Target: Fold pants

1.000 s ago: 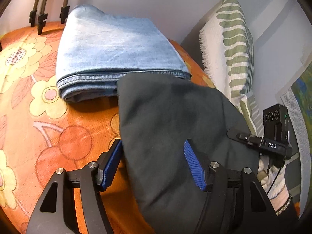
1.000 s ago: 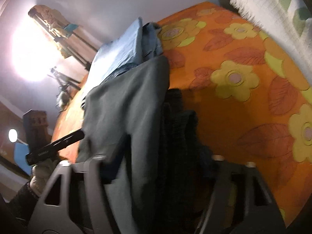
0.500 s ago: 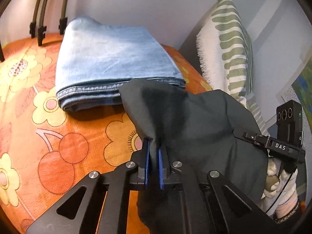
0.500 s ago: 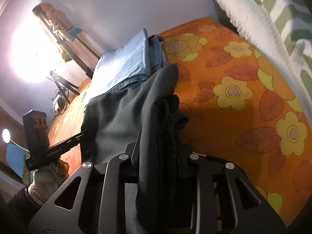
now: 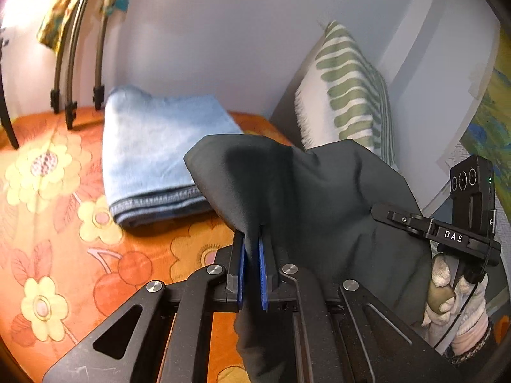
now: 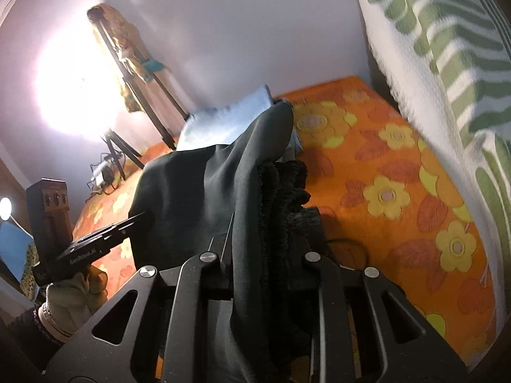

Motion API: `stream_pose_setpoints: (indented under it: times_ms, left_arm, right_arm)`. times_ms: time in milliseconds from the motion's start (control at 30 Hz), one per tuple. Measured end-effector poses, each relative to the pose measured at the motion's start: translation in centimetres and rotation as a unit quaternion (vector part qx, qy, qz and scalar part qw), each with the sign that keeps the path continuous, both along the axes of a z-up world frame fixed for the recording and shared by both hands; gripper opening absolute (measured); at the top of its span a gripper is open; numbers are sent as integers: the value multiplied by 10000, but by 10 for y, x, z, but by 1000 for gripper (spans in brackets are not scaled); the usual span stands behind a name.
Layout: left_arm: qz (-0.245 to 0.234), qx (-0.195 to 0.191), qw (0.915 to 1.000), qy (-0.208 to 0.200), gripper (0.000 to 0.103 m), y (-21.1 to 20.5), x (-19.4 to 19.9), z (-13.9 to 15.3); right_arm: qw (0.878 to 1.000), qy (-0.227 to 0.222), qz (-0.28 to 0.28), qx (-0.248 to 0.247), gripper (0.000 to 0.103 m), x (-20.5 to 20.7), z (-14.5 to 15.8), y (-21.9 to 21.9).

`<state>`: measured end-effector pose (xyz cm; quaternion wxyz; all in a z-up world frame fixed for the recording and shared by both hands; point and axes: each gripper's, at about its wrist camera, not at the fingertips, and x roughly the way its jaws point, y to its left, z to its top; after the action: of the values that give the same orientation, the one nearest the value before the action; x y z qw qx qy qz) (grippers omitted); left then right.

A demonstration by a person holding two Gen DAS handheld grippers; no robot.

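The left gripper (image 5: 251,268) has its blue pads (image 5: 262,274) pressed almost together, pinching a fold of the dark pants (image 5: 306,198), which rise in a peak from the jaws toward twelve o'clock and drape off toward four o'clock. In the right wrist view the right gripper (image 6: 265,255) is closing on a thick bunch of the same pants (image 6: 204,185), with what looks like the gathered elastic waistband (image 6: 281,191) packed between the jaws; the pads themselves are buried in cloth, so how tightly they bite is hard to say. The pants hang between the two grippers above the orange flowered bedspread (image 5: 64,223). At ten o'clock from the pants in the left wrist view lies a folded pair of light blue jeans (image 5: 153,156), resting on the bedspread near the wall. A green-and-white striped pillow (image 5: 348,95) stands at one o'clock. At four o'clock a gloved hand (image 5: 453,303) holds the other gripper's handle. In the right wrist view another gloved hand (image 6: 70,300) shows at eight o'clock, and a tripod (image 6: 121,150) stands at ten o'clock before a bright light
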<state>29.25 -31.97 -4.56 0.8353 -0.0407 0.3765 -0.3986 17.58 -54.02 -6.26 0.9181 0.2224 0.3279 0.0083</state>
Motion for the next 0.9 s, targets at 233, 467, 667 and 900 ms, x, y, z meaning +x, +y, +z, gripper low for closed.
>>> stream_pose_setpoints:
  times_ms: [233,467,667,900]
  left_arm:
    - [73,-121,9998,-123,6,7,4,12]
    - [129,-129,9998,-115,6,11,12,15]
    - [110,-126,9979,-625,5,8,35,52]
    - [166,-154,9954,-929,5,5,80,85]
  right_arm:
    - [10000,-64,-11,-2,21,6,10,6]
    - [9999,-124,-35,43,21,15,12,10]
    - [9989,-361,-45,-299,21,37,35,26]
    - [9958,-814,20,-410,21,81,77,33]
